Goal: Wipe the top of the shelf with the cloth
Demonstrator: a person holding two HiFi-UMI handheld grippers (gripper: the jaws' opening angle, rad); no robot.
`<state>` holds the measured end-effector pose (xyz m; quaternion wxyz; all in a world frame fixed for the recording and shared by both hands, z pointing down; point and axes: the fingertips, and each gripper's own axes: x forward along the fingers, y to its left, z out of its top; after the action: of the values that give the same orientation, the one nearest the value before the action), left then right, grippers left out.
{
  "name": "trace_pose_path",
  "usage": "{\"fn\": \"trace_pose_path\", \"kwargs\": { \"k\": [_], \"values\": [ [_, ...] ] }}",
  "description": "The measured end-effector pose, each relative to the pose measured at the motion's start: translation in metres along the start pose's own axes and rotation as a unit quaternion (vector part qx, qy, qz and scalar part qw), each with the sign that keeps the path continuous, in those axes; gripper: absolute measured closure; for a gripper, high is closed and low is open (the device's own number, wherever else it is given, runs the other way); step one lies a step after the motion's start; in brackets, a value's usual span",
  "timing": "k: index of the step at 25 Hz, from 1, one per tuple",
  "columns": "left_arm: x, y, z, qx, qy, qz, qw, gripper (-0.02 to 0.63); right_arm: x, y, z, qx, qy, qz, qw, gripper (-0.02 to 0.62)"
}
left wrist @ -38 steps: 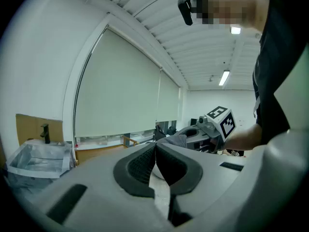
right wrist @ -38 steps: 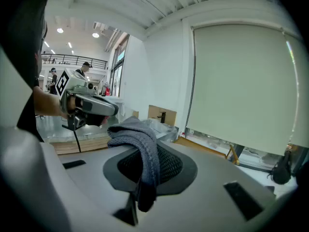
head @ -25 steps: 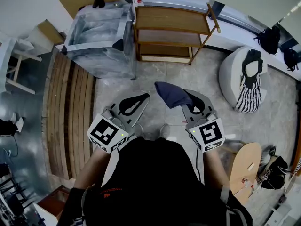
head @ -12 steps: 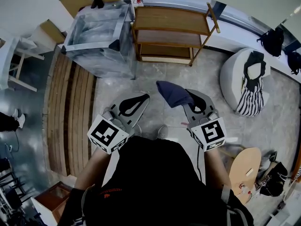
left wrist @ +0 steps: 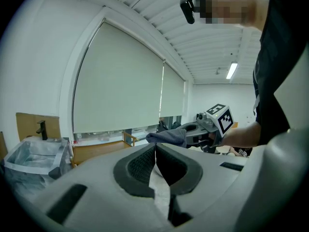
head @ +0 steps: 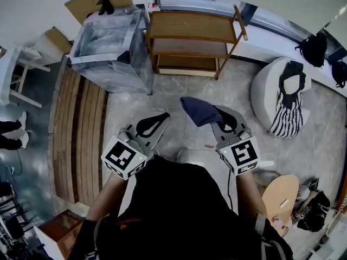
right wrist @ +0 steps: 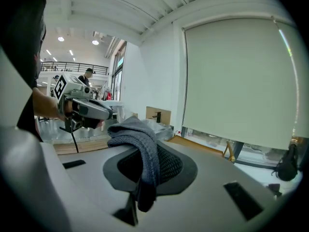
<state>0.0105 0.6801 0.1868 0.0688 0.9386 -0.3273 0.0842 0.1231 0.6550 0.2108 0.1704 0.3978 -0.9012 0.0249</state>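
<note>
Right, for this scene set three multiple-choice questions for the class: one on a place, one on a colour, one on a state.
1. Where does the shelf stand? A behind the person; B ahead, beside the wrapped box; C on a table.
2. What colour is the cloth? A dark blue-grey; B yellow; C white.
3. How is the left gripper? A wide open; B shut on the cloth; C shut, empty.
Answers: 1B, the head view shows it ahead. 2A, seen in the right gripper. 3C, its jaws meet on nothing.
</note>
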Motion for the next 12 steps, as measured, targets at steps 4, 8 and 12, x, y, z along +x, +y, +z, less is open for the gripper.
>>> {"fn": "trace_pose_path", "kwargs": {
  "k": [4,8,12],
  "values": [
    [0.010,0.005,-0.003,-0.003,0.005,0.004,1.0000,0.583,0.002,-0.013,-0.006,0.005,0.003,-0.003,1.000,0.554],
    [0.021,0.016,-0.003,-0.006,0.006,0.007,0.9999,0.583,0.009,-0.026,-0.009,0.007,0.006,-0.003,1.000,0.554],
    [0.033,0.026,-0.002,-0.007,0.004,0.009,0.9999,0.583,0.015,-0.038,-0.010,0.007,0.007,-0.003,1.000,0.554]
  ]
}}
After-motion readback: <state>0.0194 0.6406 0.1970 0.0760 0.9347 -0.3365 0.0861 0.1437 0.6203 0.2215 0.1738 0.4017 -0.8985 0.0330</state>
